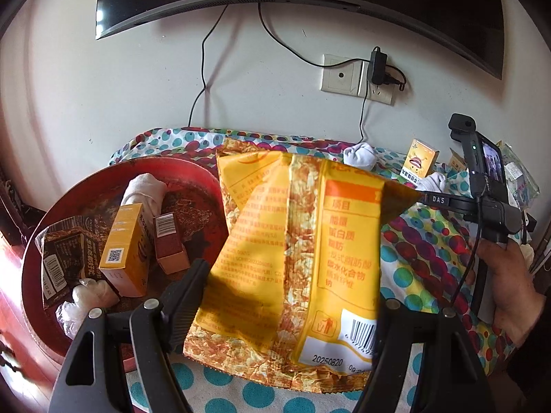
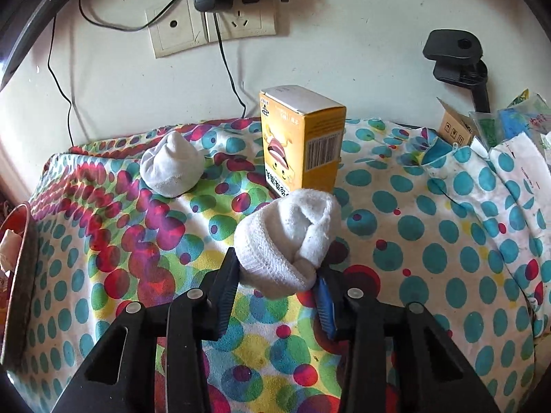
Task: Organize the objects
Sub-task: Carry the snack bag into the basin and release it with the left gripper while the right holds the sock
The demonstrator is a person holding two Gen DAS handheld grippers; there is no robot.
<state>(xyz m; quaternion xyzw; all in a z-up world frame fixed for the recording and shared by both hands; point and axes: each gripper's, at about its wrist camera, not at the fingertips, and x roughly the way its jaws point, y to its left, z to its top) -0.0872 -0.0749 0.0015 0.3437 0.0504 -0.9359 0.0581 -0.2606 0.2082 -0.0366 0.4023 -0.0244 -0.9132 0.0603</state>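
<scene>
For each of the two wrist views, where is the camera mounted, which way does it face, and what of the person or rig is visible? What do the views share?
Left wrist: rides the left gripper, facing the wall and TV; its fingers hold a yellow snack bag beside the red tray; the person's right hand shows.
Right wrist: rides the right gripper, facing the wall socket; its fingers close on a rolled white sock.
Shared: the yellow box, the polka-dot cloth, the socket.

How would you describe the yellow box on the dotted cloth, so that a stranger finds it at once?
Start at the white wall socket and go down to the dotted tablecloth. The yellow box stands upright there, behind the rolled white sock between the right gripper fingers. It alone shows a cartoon mouth and a barcode.
</scene>
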